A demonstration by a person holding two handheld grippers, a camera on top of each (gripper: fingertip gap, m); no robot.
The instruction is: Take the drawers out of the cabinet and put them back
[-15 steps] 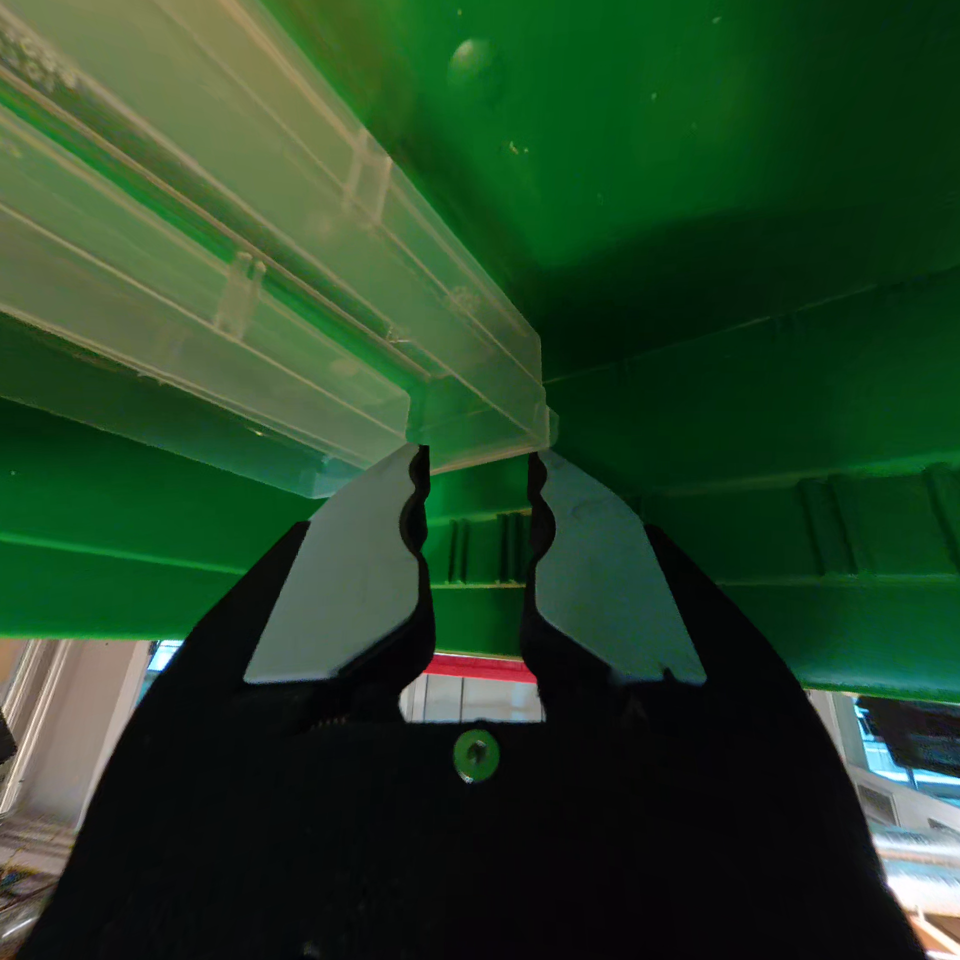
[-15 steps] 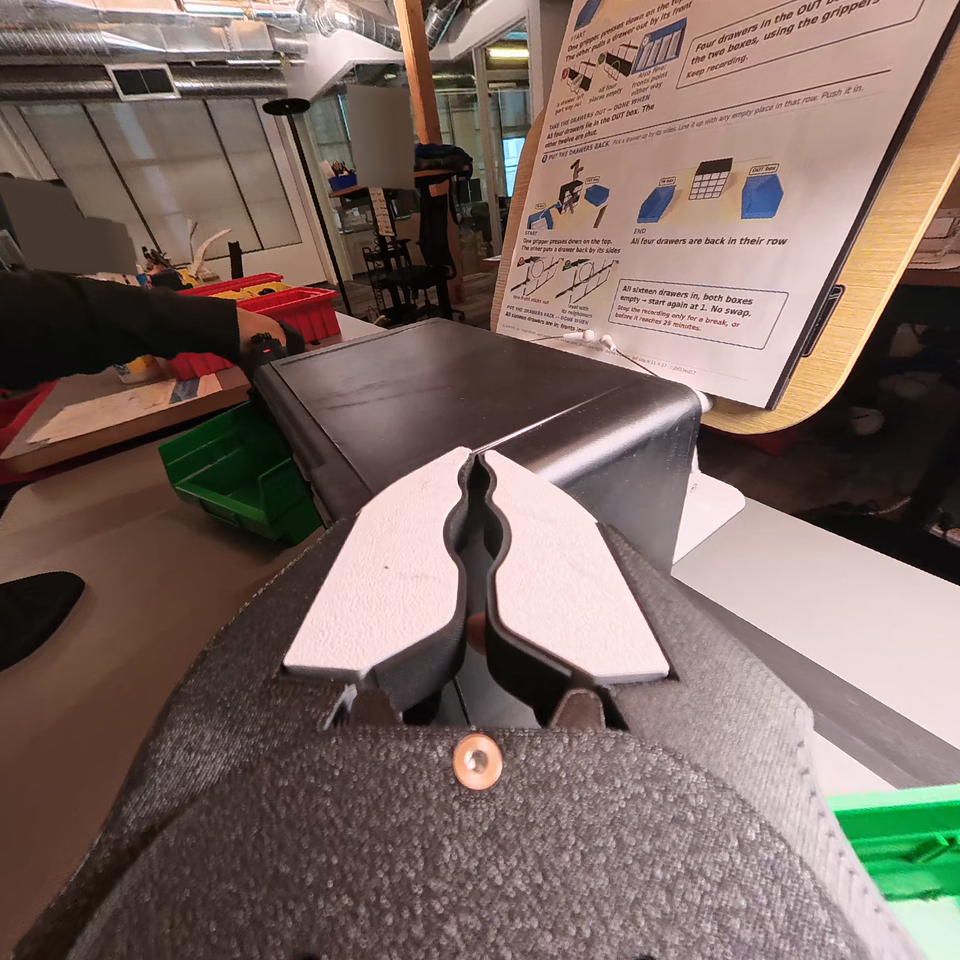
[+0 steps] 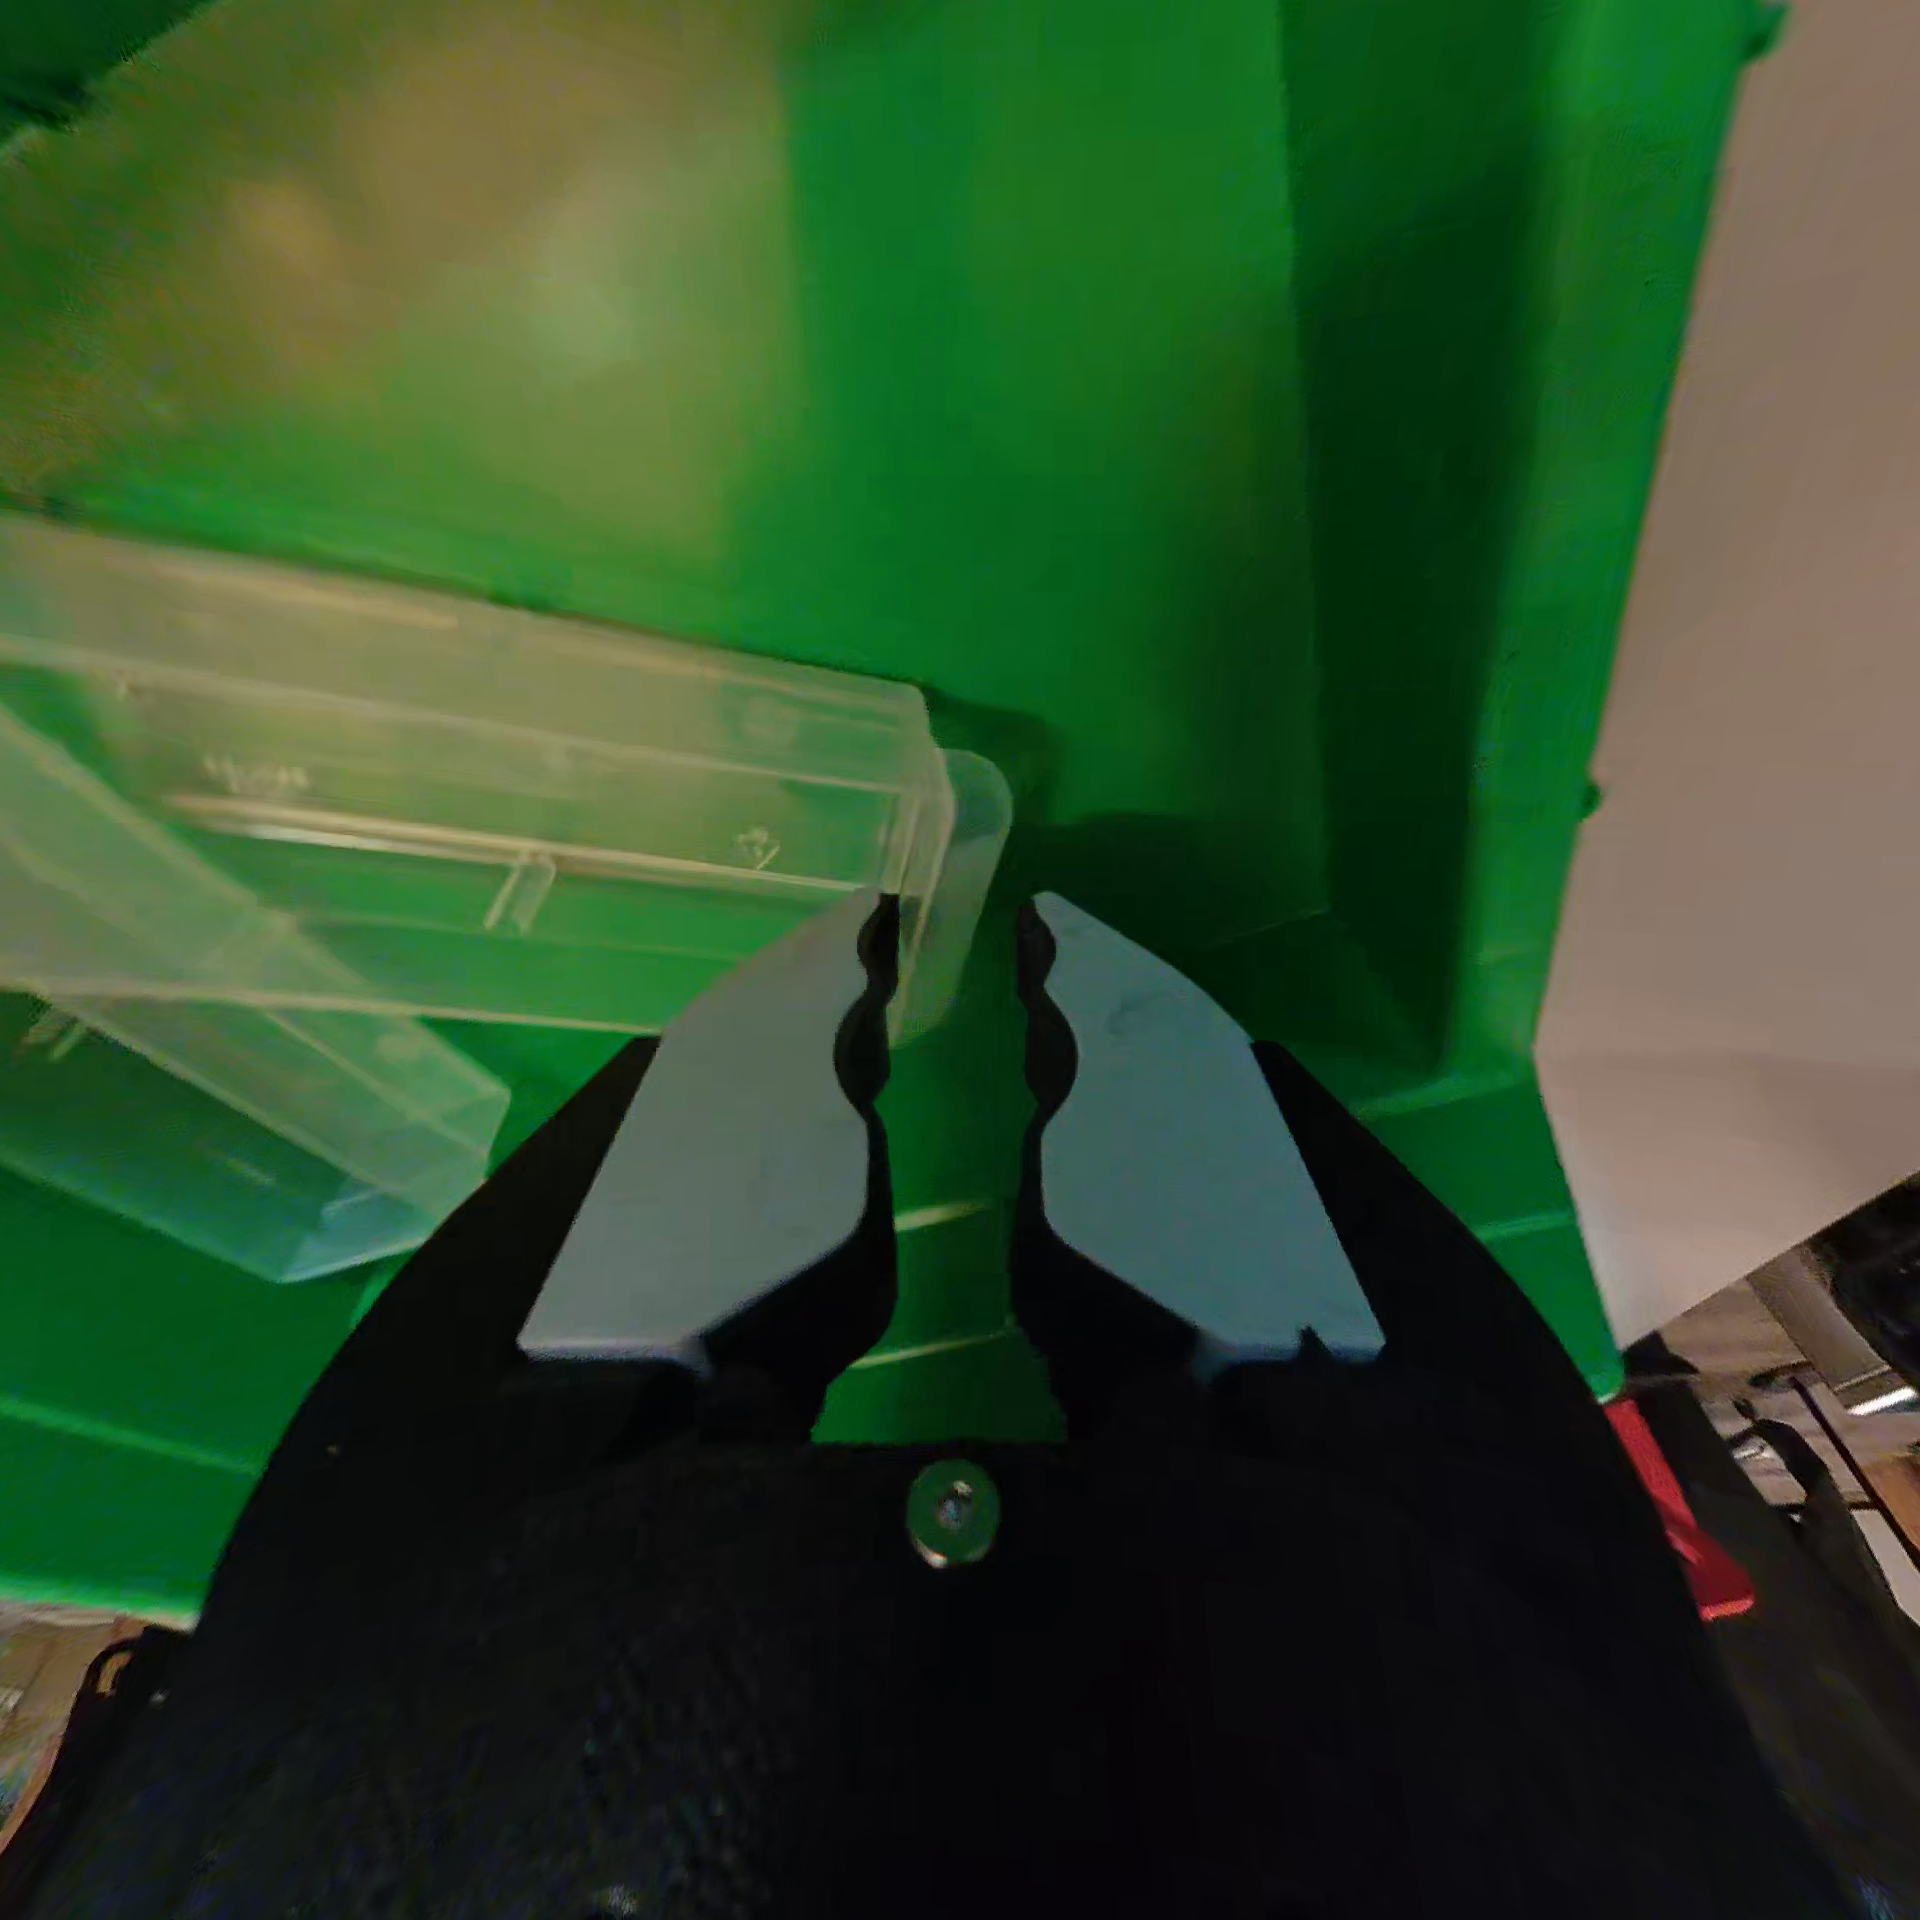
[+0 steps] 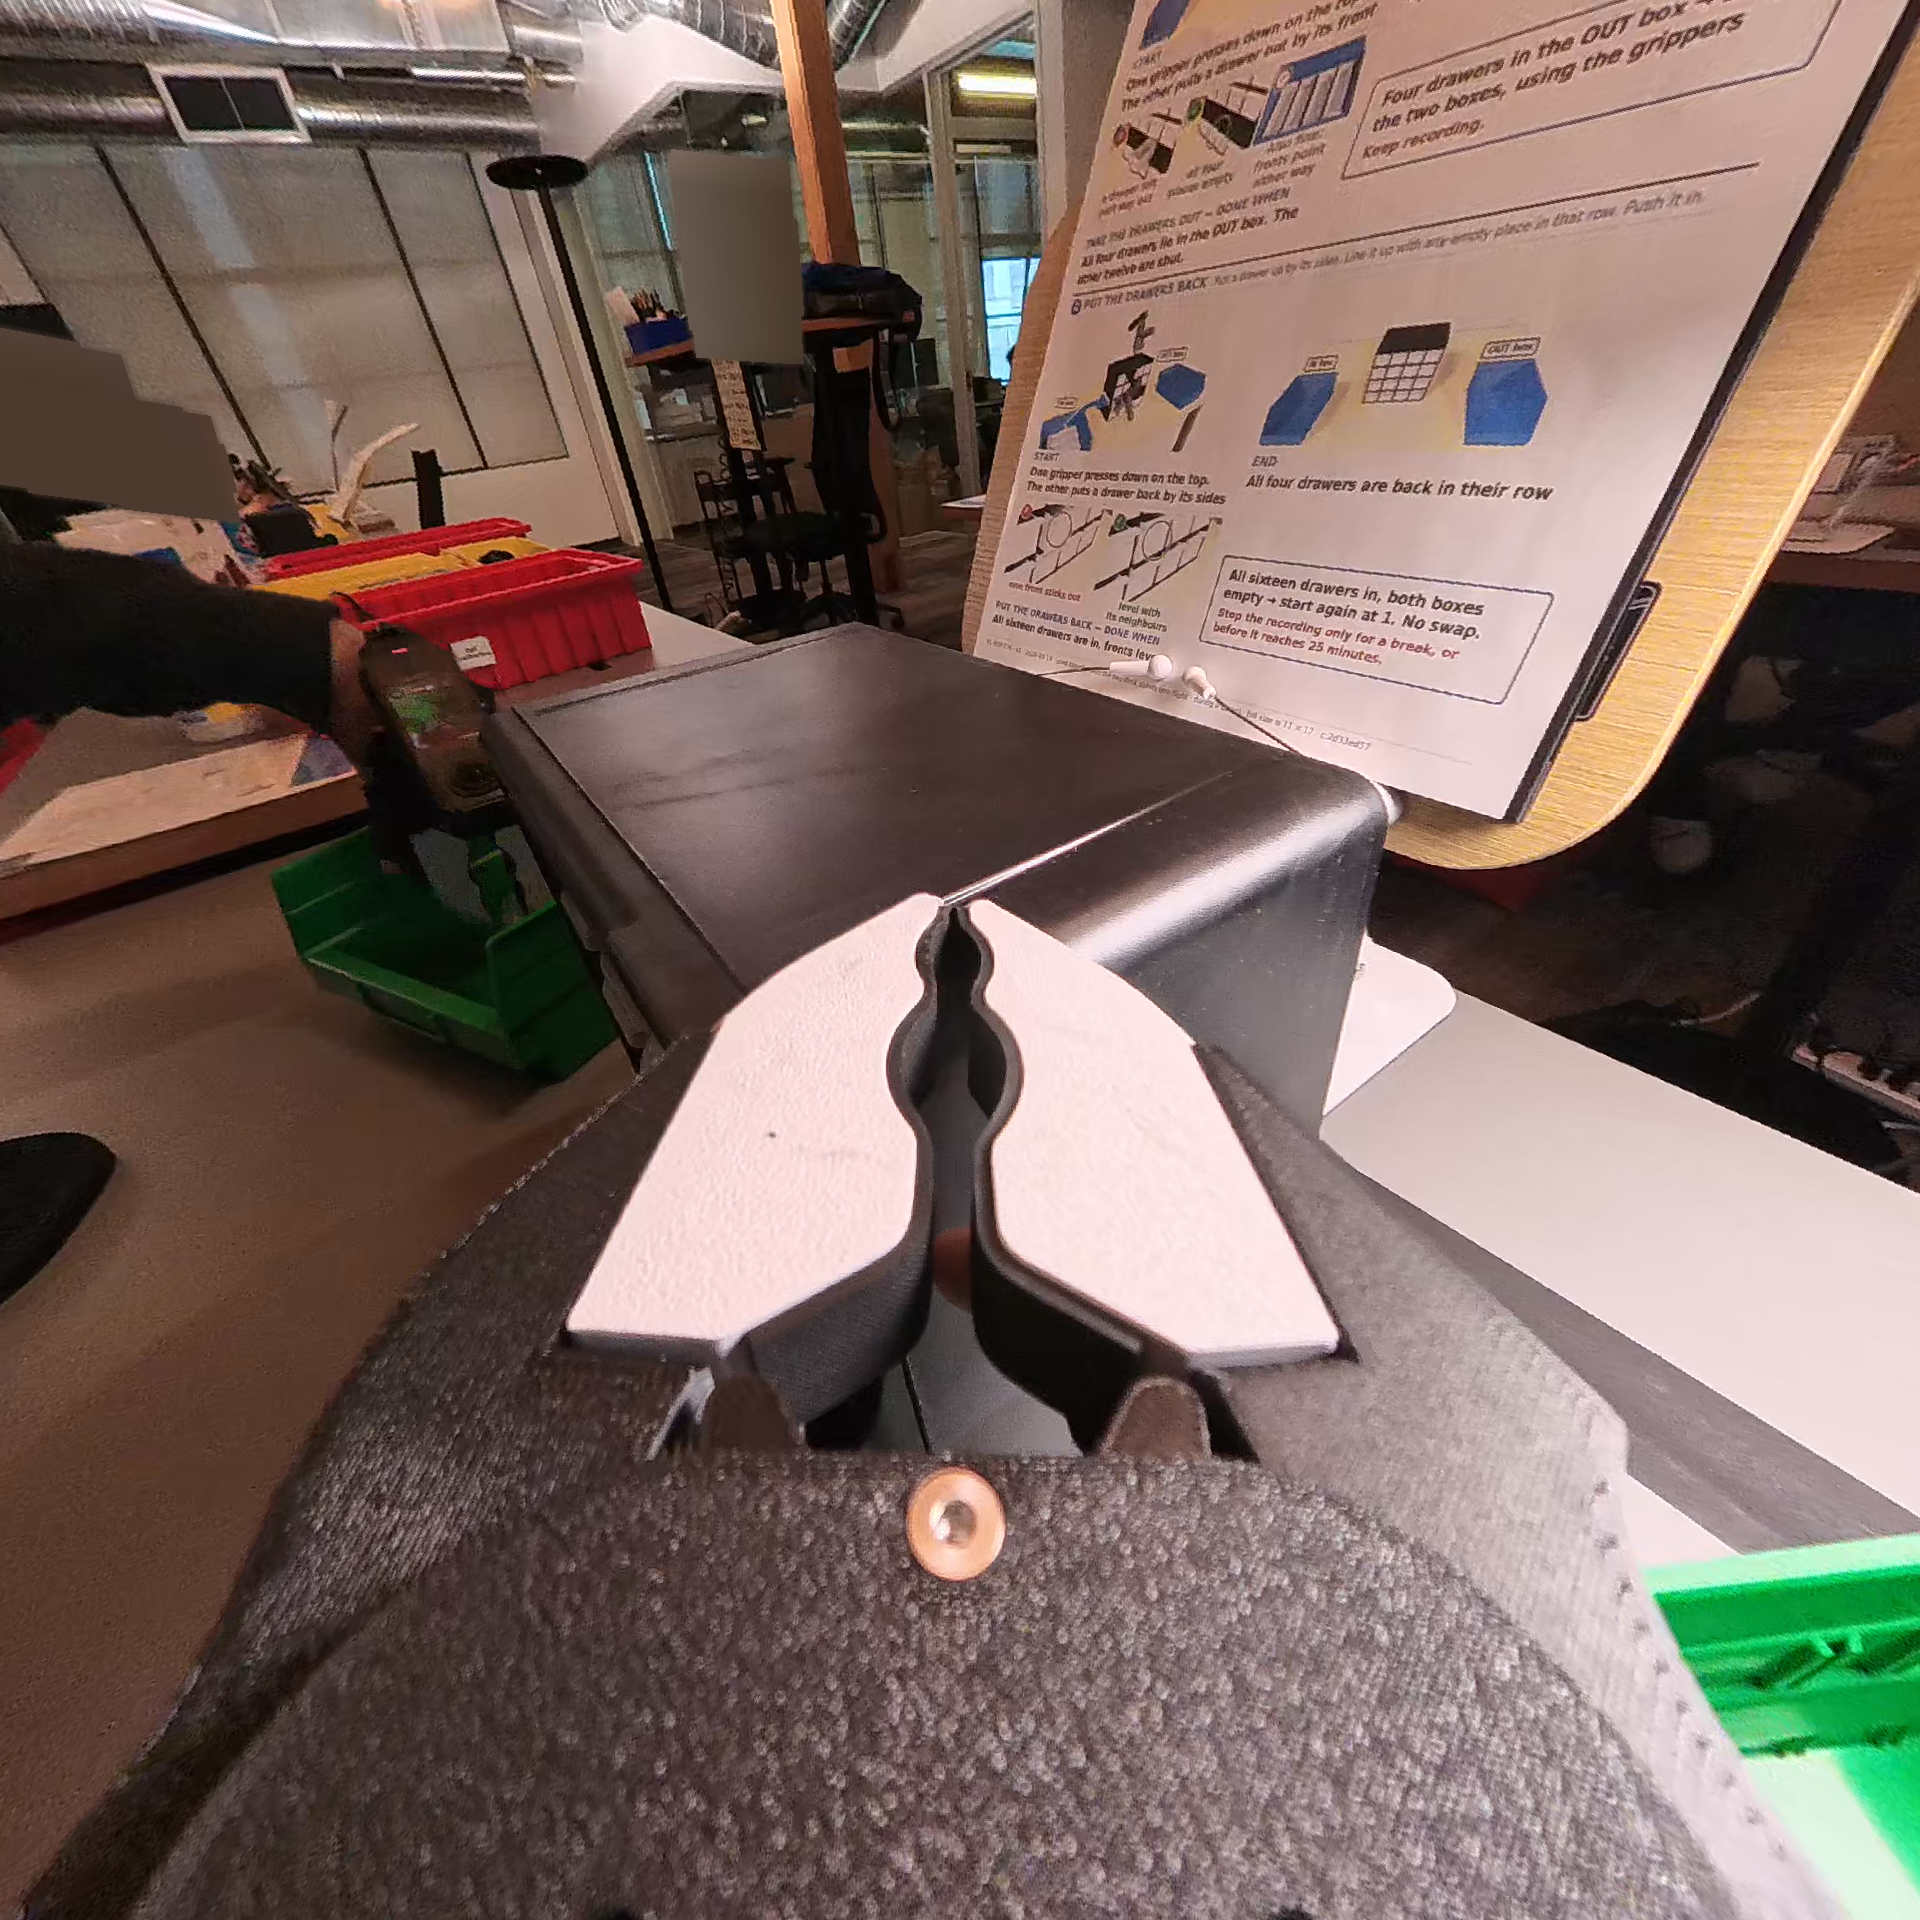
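Left wrist view: two clear plastic drawers lie inside a green bin (image 3: 1091, 416). The nearer drawer (image 3: 239, 1122) sits at lower left, tilted, overlapping the second drawer (image 3: 499, 821), which runs across behind it. The second drawer's front tab ends just at the tips of the left gripper (image 3: 951, 914). Jaws parted, nothing between them; the tab is beside the left finger (image 3: 748, 1132), contact unclear. Picture is blurred.

Right wrist view: far left, a dark sleeve (image 4: 156, 634) reaches in with the other gripper over a green bin (image 4: 436, 966) beside the cabinet. Red bins (image 4: 520, 613) stand behind. Centre, the black cabinet (image 4: 883, 769), top surface facing up. The right gripper (image 4: 951, 920) rests over the cabinet's near edge, tips pressed together, gripping nothing. Right, an instruction board (image 4: 1403, 364) leans behind the cabinet. Bottom right corner, part of another green bin (image 4: 1808, 1662).
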